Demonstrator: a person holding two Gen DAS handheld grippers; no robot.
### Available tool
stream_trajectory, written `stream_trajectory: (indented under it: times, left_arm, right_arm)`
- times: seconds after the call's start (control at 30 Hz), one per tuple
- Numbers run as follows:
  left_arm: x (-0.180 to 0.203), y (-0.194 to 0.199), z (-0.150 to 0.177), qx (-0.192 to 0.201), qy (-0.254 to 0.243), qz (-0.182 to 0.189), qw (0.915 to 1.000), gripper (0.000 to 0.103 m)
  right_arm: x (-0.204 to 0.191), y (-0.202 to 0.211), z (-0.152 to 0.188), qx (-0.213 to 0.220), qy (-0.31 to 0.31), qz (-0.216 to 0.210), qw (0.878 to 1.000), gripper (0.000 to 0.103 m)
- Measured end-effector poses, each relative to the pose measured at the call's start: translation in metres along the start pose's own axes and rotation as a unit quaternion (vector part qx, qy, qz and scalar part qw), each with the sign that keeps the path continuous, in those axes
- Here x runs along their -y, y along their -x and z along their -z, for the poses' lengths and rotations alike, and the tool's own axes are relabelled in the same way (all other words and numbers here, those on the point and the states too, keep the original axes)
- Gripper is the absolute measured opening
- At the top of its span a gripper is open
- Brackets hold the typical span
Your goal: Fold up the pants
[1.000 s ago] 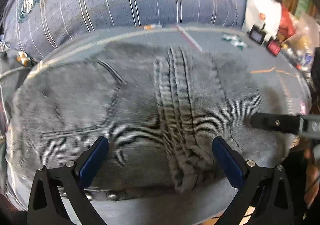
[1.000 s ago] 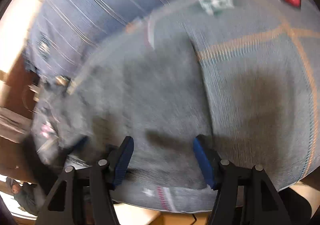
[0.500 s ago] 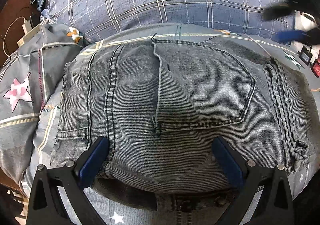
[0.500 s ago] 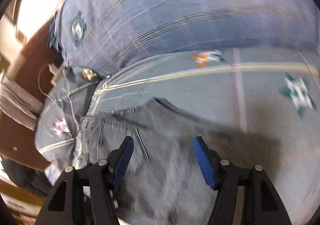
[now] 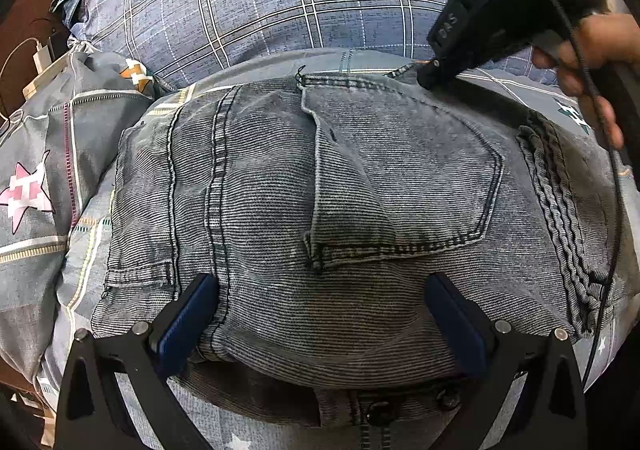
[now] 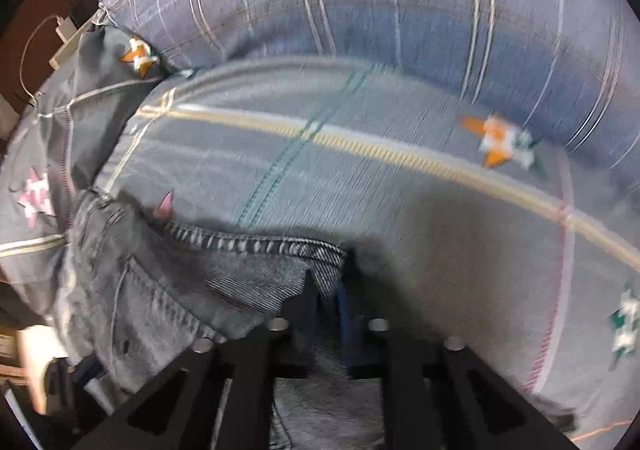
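Denim pants lie folded crosswise on the bed; right tongs pinch their far corner, left tongs gape wide at the near fold.

The left gripper sits low at six o'clock in its own view, jaws spread wide, the blue pads far apart and pointing toward twelve o'clock. The right gripper enters that view from two o'clock, its black body angled down toward eight o'clock, with the person's right hand wrapped around the handle at three o'clock. In the right wrist view (blurred), the right gripper has its jaws drawn close together, pinching a denim edge.
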State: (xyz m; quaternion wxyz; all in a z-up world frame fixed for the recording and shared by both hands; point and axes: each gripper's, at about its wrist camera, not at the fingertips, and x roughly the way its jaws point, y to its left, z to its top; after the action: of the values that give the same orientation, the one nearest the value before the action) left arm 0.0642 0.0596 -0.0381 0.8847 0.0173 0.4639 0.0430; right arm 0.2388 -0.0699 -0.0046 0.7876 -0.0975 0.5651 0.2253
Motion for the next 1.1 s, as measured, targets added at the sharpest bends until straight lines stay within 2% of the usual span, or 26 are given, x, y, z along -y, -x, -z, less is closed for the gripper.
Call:
stream_trajectory:
  times: [0.17, 0.23, 0.33, 0.4, 0.57, 0.63, 0.73, 0.8, 0.9, 1.0, 1.1]
  left_arm:
    - [-0.001, 0.0, 0.0, 0.002, -0.001, 0.001, 1.0, 0.103]
    - [-0.001, 0.0, 0.0, 0.002, -0.001, 0.001, 1.0, 0.103]
    - [-0.001, 0.001, 0.001, 0.002, -0.001, 0.002, 1.0, 0.103]
    - [0.0, 0.001, 0.001, 0.002, -0.001, 0.002, 1.0, 0.103]
    - [0.001, 0.0, 0.001, 0.002, 0.0, 0.0, 1.0, 0.103]
    - [0.001, 0.0, 0.001, 0.002, 0.0, -0.001, 1.0, 0.103]
    - [0.0, 0.0, 0.001, 0.004, 0.0, -0.001, 1.0, 0.103]
    - [0.001, 0.0, 0.001, 0.004, -0.001, -0.001, 1.0, 0.103]
    - [0.0, 0.0, 0.001, 0.003, 0.0, -0.001, 1.0, 0.103]
    - [0.0, 0.0, 0.0, 0.002, 0.0, -0.001, 1.0, 0.103]
    - [0.001, 0.0, 0.001, 0.003, 0.0, -0.001, 1.0, 0.103]
  right_arm:
    - [-0.007, -0.021, -0.003, 0.002, 0.025, 0.05, 0.998, 0.006]
    - [-0.003, -0.018, -0.004, 0.017, 0.011, 0.046, 0.999, 0.008]
    - [0.008, -0.015, -0.006, 0.009, -0.008, 0.025, 1.0, 0.01]
    - [0.009, -0.003, -0.007, 0.02, -0.015, 0.023, 0.999, 0.01]
    - [-0.001, 0.025, 0.002, 0.042, -0.038, 0.005, 0.998, 0.01]
    - [-0.005, 0.025, 0.005, 0.053, -0.025, 0.02, 0.998, 0.011]
    - [0.001, -0.003, 0.003, 0.025, -0.007, 0.096, 0.995, 0.011]
    - [0.013, -0.013, 0.003, 0.012, -0.029, 0.1, 0.994, 0.011]
    - [0.019, -0.005, 0.006, 0.019, -0.037, 0.106, 0.994, 0.011]
    - [0.013, 0.02, 0.008, 0.049, -0.033, 0.076, 0.995, 0.011]
    - [0.003, 0.035, 0.012, 0.064, -0.04, 0.003, 0.997, 0.012]
